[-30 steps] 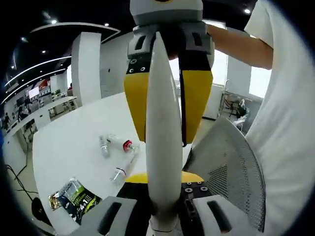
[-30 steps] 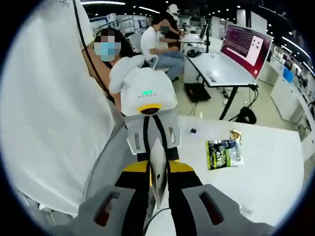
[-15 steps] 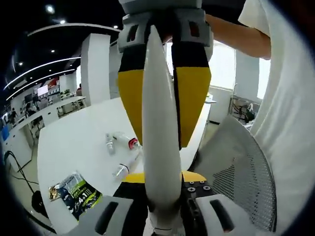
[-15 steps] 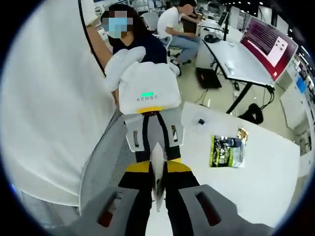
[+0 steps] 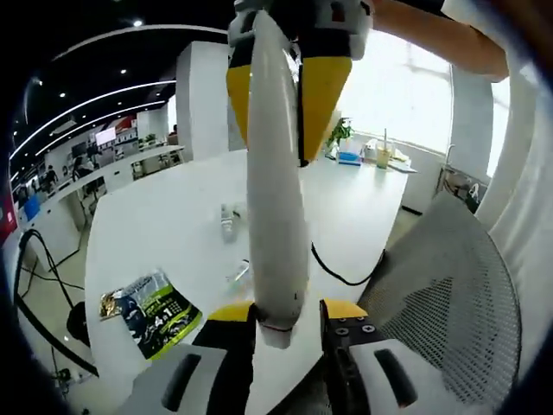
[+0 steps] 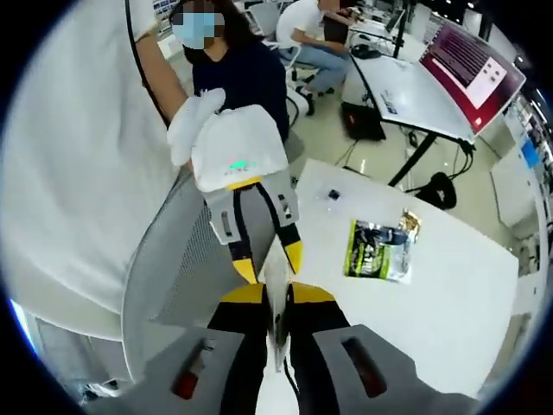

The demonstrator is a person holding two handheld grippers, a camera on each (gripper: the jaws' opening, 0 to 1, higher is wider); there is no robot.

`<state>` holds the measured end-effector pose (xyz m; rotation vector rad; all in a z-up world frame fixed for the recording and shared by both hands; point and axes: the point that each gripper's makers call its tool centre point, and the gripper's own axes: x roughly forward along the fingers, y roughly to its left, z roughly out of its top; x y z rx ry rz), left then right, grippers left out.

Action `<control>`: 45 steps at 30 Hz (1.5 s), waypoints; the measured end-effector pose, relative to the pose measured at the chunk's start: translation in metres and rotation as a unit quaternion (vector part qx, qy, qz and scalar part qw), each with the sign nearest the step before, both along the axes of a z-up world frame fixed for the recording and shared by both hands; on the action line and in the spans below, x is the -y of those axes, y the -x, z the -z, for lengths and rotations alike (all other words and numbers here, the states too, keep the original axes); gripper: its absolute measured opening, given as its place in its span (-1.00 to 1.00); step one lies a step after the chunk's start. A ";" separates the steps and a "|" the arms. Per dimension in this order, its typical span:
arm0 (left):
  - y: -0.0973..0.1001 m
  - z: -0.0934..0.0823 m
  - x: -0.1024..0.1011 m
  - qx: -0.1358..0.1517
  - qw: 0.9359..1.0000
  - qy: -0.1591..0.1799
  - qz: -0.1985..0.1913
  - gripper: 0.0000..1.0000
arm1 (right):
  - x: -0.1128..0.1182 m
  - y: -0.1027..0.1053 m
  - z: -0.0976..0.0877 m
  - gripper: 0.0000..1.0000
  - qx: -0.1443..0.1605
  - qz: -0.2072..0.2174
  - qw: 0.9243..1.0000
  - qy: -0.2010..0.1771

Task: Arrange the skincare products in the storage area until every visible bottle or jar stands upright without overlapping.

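Both tongs, left (image 5: 276,316) and right (image 6: 275,333), pinch one white tube (image 5: 275,199) above the worktop (image 5: 173,233); bottles (image 5: 229,220) beyond it lie unarranged.

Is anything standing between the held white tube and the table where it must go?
Nothing visible does. The white tube is above bare table; small bottles, foil packet and cable lie nearby.

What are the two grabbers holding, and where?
Both hold one white tube: the left hand-held gripper at one end, the right hand-held gripper at the other.
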<state>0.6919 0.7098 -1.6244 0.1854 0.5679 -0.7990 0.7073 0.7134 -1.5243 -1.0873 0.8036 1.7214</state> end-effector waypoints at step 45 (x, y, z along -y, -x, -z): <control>-0.006 0.044 -0.033 -0.056 0.991 -0.111 -0.058 -0.45 | 0.024 -0.243 0.048 -0.88 0.052 0.148 0.982 0.106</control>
